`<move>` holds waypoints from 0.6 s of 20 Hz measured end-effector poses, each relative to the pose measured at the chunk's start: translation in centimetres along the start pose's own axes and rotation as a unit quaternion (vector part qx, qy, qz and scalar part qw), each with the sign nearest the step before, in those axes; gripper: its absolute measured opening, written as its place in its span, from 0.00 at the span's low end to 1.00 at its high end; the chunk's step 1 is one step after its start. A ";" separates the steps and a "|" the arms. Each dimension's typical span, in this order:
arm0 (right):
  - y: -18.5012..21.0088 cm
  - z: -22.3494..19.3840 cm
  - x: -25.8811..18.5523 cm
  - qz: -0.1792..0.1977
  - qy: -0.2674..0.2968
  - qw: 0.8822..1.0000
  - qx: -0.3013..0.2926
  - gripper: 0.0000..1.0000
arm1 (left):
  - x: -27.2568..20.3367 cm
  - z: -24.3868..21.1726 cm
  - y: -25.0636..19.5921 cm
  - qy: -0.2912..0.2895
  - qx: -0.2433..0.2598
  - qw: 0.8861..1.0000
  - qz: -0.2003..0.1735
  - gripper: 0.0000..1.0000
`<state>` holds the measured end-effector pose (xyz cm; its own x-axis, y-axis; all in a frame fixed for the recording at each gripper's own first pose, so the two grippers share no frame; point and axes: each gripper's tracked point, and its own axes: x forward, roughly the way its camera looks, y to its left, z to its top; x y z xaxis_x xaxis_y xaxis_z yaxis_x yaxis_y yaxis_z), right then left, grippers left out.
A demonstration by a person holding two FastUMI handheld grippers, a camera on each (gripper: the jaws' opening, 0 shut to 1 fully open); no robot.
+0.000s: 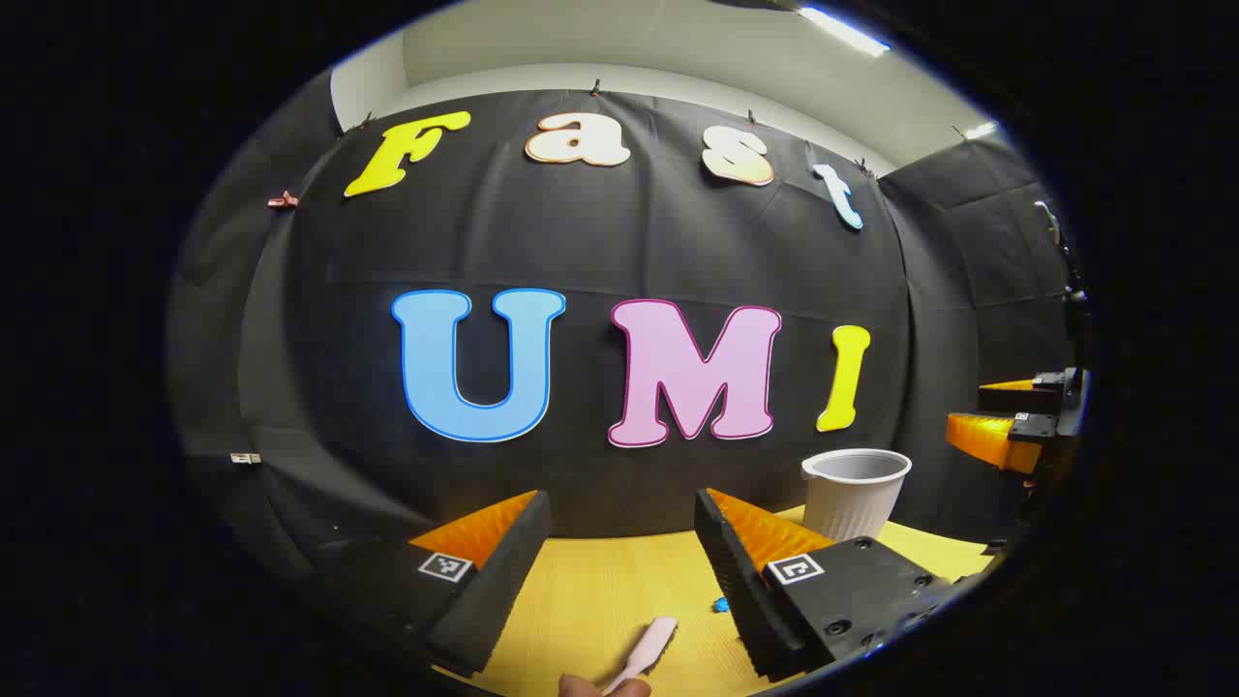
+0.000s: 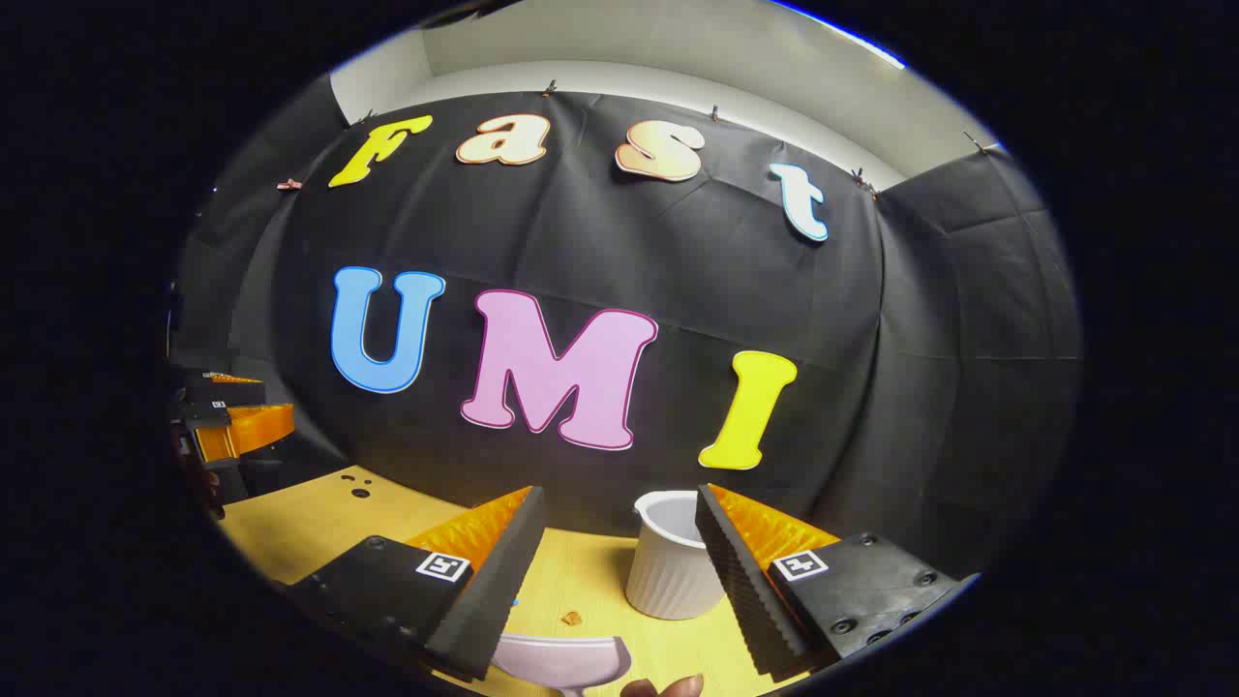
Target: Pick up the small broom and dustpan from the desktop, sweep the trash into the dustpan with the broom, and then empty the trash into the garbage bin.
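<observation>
Hovering spread, the left tool has the broom low-centre, angled up-right; the right tool, spread, faces the dustpan.

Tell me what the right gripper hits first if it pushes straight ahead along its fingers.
Probably the black cloth wall. The open right gripper points over the yellow wooden tabletop, and the white ribbed plastic bin stands just right of centre, near the right finger, so it might clip it; depth is unclear.

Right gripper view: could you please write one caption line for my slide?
Open right gripper above the yellow desktop, a white ribbed garbage bin ahead and a pale pink dustpan below.
</observation>
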<state>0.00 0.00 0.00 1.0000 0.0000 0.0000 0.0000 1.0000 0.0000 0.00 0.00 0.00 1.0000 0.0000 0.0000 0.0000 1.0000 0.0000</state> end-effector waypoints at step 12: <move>1.0 -1.5 0.5 0.013 0.029 0.999 -0.005 0.96 | 0.6 -0.8 0.6 0.014 -0.006 1.000 -0.004 0.95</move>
<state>0.49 1.05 -1.48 0.9979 0.0266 -0.0582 -0.0272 0.9996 -0.0096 0.56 0.59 -0.84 0.9996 -0.0080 -0.0280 0.0077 0.9999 -0.0121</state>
